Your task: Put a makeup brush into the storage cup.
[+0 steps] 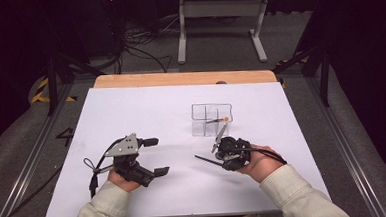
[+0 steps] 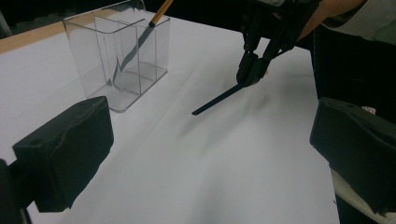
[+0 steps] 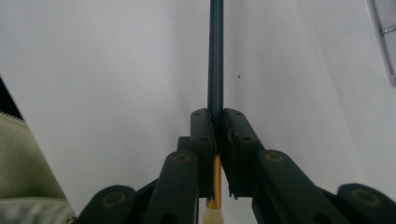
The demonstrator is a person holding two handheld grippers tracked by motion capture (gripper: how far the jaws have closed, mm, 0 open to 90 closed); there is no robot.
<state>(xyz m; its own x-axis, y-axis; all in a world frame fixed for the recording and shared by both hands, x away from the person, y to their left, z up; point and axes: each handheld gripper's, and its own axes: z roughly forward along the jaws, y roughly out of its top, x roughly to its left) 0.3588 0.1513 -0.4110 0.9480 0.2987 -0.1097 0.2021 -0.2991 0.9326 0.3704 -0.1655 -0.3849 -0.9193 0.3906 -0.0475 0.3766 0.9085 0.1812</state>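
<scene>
My right gripper is shut on a dark slim pencil, held low over the white sheet with its long end pointing left. In the right gripper view the jaws pinch the dark shaft near its gold ferrule and pale end. The left gripper view has that right gripper and its pencil ahead. A clear divided box stands beyond, with a second pencil leaning inside. My left gripper rests at the near left, open and holding nothing.
The white sheet covers most of a wooden table, whose bare edge shows at the back. Cables trail from both grippers. Dark floor, a rail and stand legs lie beyond the table.
</scene>
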